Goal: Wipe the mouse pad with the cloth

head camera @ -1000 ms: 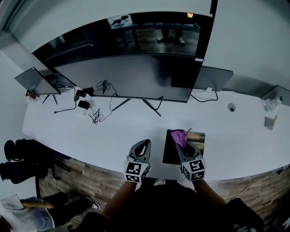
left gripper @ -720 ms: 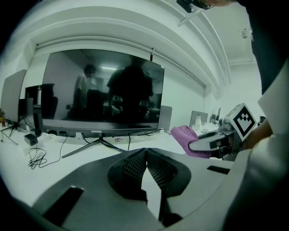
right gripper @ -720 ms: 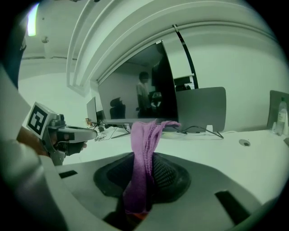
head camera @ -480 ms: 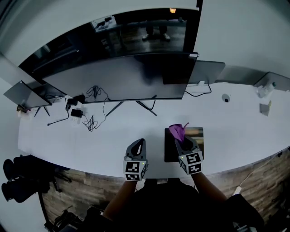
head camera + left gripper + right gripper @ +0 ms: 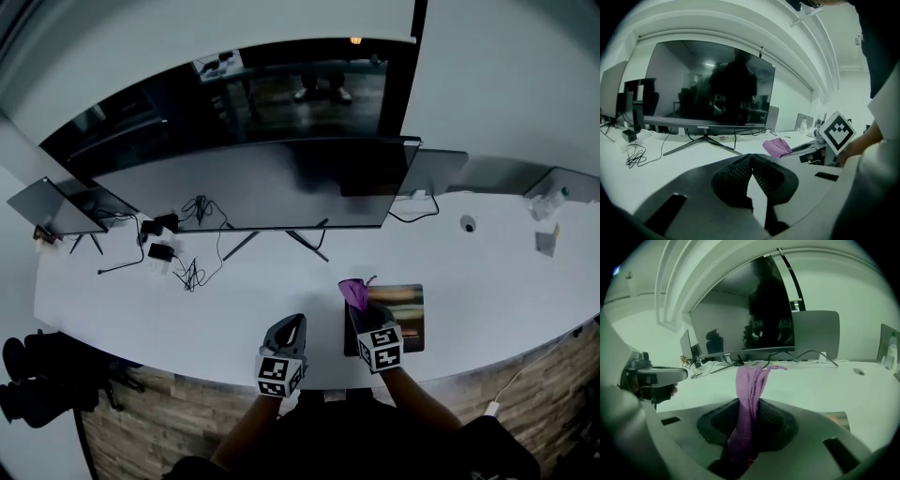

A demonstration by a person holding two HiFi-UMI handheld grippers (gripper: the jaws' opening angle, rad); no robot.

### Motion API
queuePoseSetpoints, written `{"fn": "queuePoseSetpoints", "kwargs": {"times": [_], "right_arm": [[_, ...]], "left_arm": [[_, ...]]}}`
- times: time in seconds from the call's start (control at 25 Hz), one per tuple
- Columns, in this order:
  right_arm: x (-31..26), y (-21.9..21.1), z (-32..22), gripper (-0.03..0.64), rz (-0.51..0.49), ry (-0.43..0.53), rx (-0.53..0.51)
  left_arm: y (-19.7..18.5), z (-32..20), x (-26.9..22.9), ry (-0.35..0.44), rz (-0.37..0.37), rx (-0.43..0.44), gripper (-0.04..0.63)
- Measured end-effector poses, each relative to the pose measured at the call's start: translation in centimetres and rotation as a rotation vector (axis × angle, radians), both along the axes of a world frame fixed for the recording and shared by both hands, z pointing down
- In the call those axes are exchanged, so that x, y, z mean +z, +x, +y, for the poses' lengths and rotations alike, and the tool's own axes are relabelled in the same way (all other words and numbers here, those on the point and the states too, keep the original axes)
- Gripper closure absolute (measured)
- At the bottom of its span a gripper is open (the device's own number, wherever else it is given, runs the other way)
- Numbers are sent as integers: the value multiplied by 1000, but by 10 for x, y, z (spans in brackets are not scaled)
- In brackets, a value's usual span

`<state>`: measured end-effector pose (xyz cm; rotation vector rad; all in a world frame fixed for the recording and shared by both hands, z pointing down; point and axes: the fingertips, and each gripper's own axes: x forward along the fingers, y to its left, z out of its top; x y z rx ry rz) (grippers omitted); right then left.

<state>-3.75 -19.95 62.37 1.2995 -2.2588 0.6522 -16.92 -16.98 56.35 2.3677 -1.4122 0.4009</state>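
1. The right tongs are pinching the purple cloth in a bunch, over the far left corner of the mouse pad; the left tongs are pressed together, empty, by the desk's near edge.
2. The cloth looks light, soft and floppy, so I'd grip it bunched; the thin pad may slide.
3. Since a second ago the cloth has drifted towards the pad's left edge; the left tongs stayed put.

Mouse pad partly under right gripper
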Motion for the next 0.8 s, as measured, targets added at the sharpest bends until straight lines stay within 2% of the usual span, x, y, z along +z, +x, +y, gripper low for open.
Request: {"fn": "queuePoseSetpoints", "kwargs": {"times": [0.12, 0.4, 0.64, 0.8], "right_arm": [[19, -2, -5, 502, 16, -55, 34], [42, 6, -16, 500, 12, -125, 99], [48, 3, -20, 499, -20, -136, 105], [46, 14, -19, 499, -25, -145, 107]], "left_arm": [[-1, 3, 2, -3, 5, 36, 572], [5, -2, 1, 4, 9, 42, 573], [-2, -1, 8, -14, -23, 44, 573], [6, 0, 12, -27, -20, 59, 572]]}}
